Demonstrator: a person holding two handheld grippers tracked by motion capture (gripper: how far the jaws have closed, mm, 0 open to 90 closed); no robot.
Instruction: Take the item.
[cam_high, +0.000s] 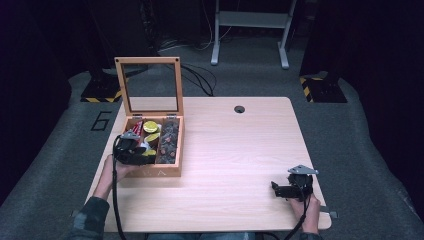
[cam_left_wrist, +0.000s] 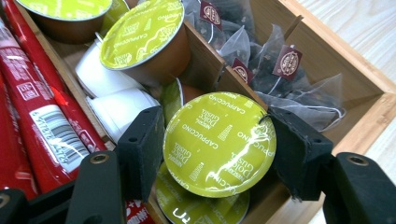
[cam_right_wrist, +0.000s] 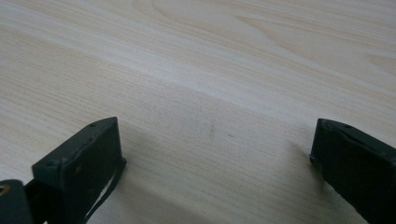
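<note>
The left gripper (cam_left_wrist: 217, 144) clasps one green-lidded capsule (cam_left_wrist: 219, 142) by its rim, inside the wooden box (cam_left_wrist: 369, 105) at the table's (cam_high: 240, 150) left. Three more green lids lie around it, one half-hidden beneath, plus two white capsules (cam_left_wrist: 112, 91). The right gripper (cam_right_wrist: 215, 158) hangs agape over bare wood.

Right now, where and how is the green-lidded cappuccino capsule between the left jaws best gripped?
Grip the capsule across its round foil rim, one pad on each side, coming from above the wooden box. Its lid faces the left gripper, and neighbouring capsules block lower access.
</note>
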